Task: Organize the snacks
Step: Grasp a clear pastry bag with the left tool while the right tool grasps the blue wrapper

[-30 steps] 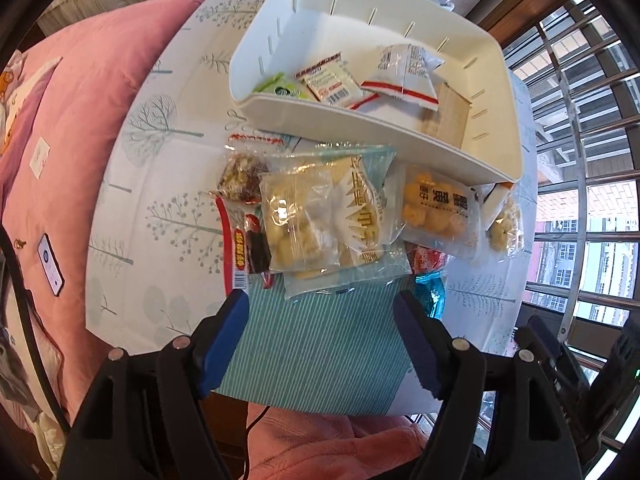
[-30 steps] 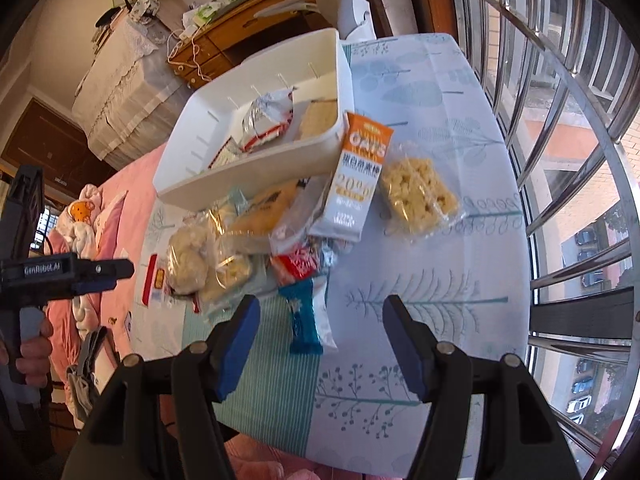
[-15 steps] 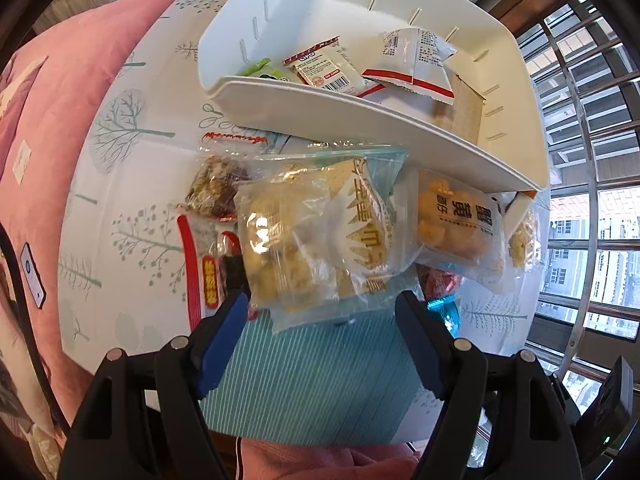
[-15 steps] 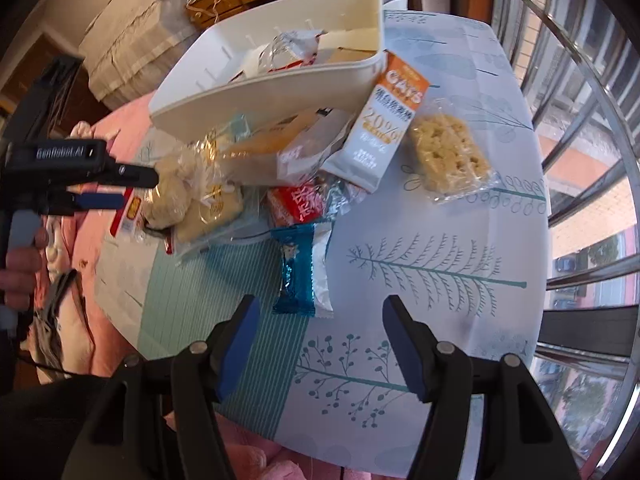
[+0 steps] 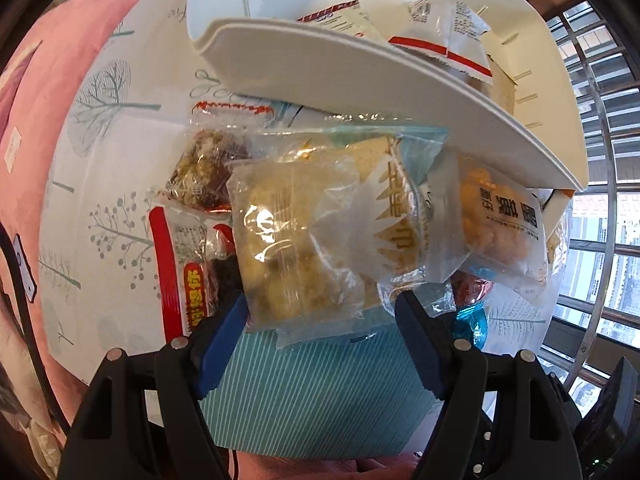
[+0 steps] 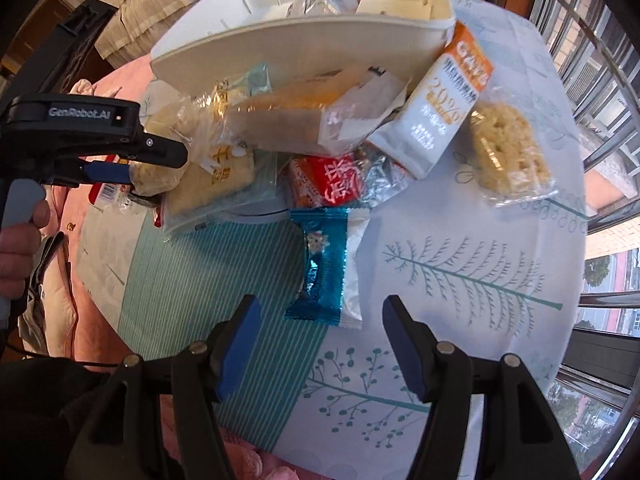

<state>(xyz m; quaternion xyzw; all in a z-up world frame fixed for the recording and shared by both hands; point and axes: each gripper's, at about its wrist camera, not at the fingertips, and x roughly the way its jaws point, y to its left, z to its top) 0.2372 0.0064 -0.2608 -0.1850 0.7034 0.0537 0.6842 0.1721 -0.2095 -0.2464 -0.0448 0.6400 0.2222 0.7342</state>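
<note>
A pile of snack packets lies on the tree-print tablecloth (image 6: 460, 280) in front of a white bin (image 5: 360, 80) (image 6: 300, 40) that holds a few packets. My left gripper (image 5: 320, 320) is open, pointing down, its blue pads on either side of the near end of a clear bag of pale pastry (image 5: 296, 240); no pressing shows. In the right wrist view the left gripper (image 6: 132, 172) sits at that bag's left side. My right gripper (image 6: 320, 320) is open just short of a blue wrapper (image 6: 320, 264), which lies in line with the gap.
An orange-and-white oat packet (image 6: 440, 108) leans on the bin, with a rice-crisp packet (image 6: 508, 152) to its right and a red packet (image 6: 328, 184) nearby. A brown nut snack (image 5: 204, 168) and a red-edged packet (image 5: 188, 264) lie left. Teal striped mat (image 5: 320, 392), pink bedding (image 5: 60, 60), window bars (image 6: 600, 40).
Both grippers have sunk toward the table, so the snacks loom larger. The left fingertips now flank the pastry bag. The right gripper has closed in on the blue wrapper. Openings unchanged.
</note>
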